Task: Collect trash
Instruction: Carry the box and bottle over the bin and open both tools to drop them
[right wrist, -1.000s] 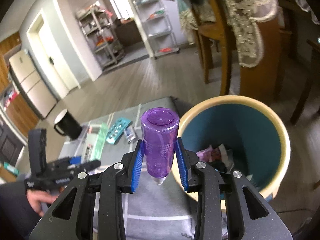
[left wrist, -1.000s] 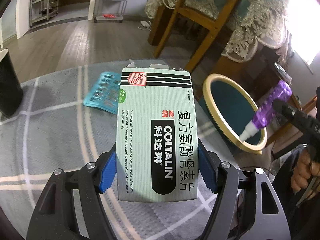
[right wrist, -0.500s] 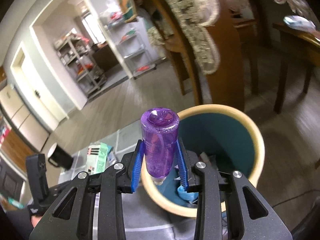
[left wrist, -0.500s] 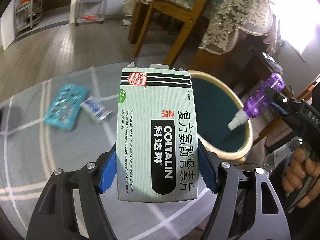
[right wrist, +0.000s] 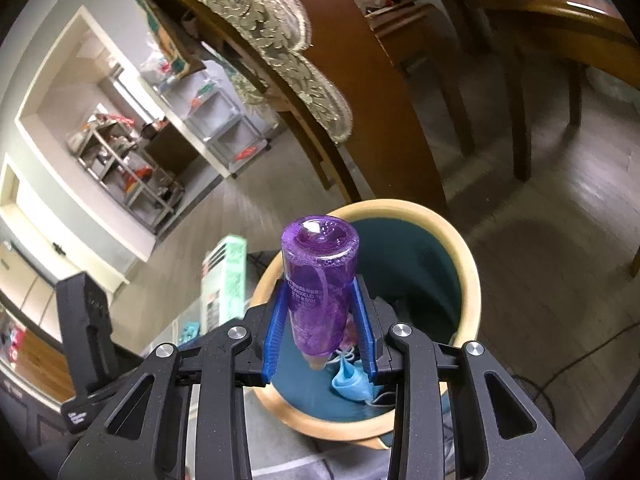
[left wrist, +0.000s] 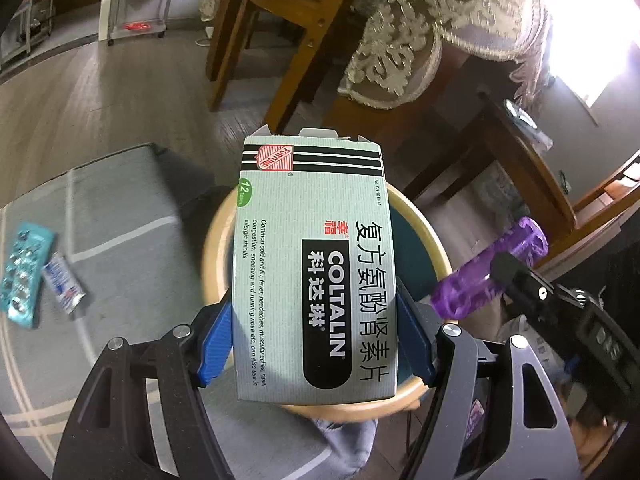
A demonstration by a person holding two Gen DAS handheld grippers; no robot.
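My left gripper (left wrist: 316, 340) is shut on a pale green medicine box (left wrist: 316, 264), held above the round bin (left wrist: 212, 252) with a tan rim and teal inside. In the right wrist view my right gripper (right wrist: 320, 328) is shut on a purple bottle (right wrist: 320, 280), cap end toward me, over the same bin (right wrist: 468, 280). Crumpled trash, among it something light blue (right wrist: 352, 384), lies in the bin. The purple bottle (left wrist: 488, 276) also shows at the right of the left wrist view, and the medicine box (right wrist: 226, 280) at the left of the right wrist view.
A teal blister pack (left wrist: 24, 276) and a small tube (left wrist: 64, 284) lie on the grey table (left wrist: 120, 208) at the left. A wooden chair (left wrist: 288, 40) and lace-covered furniture (left wrist: 420, 40) stand behind the bin. A cable (right wrist: 560, 376) runs across the floor.
Both grippers have moved with their loads over the bin. The box now hides most of the bin's opening, and the table items have slid left. The right gripper has rolled.
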